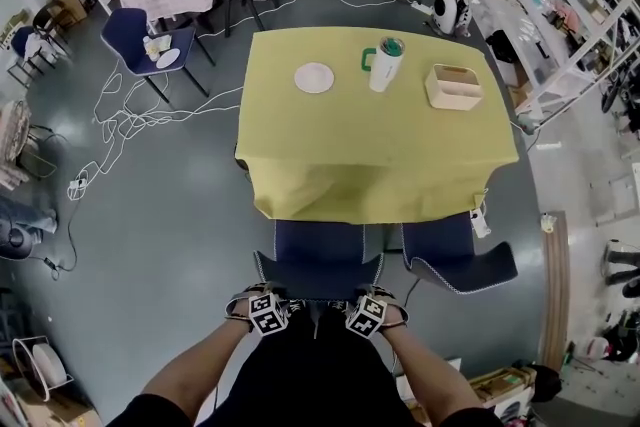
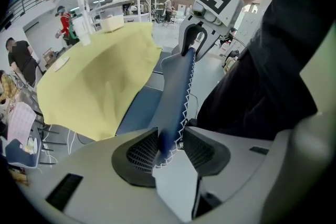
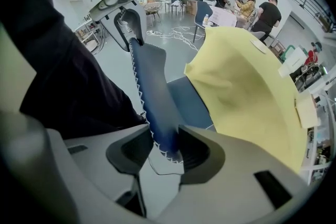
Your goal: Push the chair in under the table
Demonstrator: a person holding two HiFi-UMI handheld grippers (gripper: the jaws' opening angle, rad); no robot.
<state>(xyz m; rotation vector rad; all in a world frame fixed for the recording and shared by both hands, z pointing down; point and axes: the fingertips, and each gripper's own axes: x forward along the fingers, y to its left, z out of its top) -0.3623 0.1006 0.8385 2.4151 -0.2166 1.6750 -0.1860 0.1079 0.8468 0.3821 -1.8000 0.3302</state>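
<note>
Clamping left gripper (image 2: 169,145) and right gripper (image 3: 160,150) on the chair (image 1: 318,260) back at lower centre, I reckon my hold is made; next comes a level push up-frame under the table (image 1: 330,165).

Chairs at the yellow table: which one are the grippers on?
The left chair: left gripper and right gripper grip its backrest. The right chair is angled, untouched.

A round white plate (image 1: 314,77), a white green-handled tumbler (image 1: 385,63) and a cream rectangular box (image 1: 453,86) stand in a row, white cables (image 1: 130,120) looping across the grey floor (image 1: 180,215).
</note>
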